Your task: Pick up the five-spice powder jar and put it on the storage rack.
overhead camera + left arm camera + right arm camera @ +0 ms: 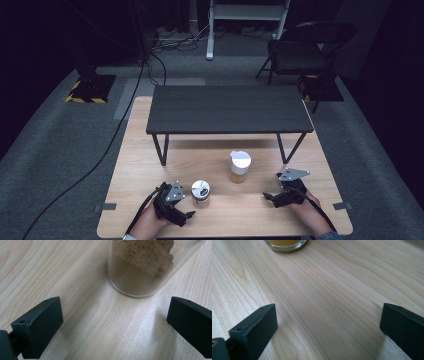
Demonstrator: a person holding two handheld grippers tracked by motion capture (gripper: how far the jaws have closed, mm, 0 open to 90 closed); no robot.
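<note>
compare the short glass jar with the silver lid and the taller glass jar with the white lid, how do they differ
The short glass jar with the silver lid holds brown powder; the taller glass jar with the white lid holds something amber-yellow. The short jar stands close beside the left gripper; the taller jar stands farther back, well apart from the right gripper. Both stand upright and closed on the light wooden table.

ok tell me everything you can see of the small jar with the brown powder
The small jar is clear, glass by its look, round, capped with a silvery lid. Clumpy brown powder fills its lower part. It stands upright on the light wooden table, just ahead of the open left tongs, which do not touch it.
</note>
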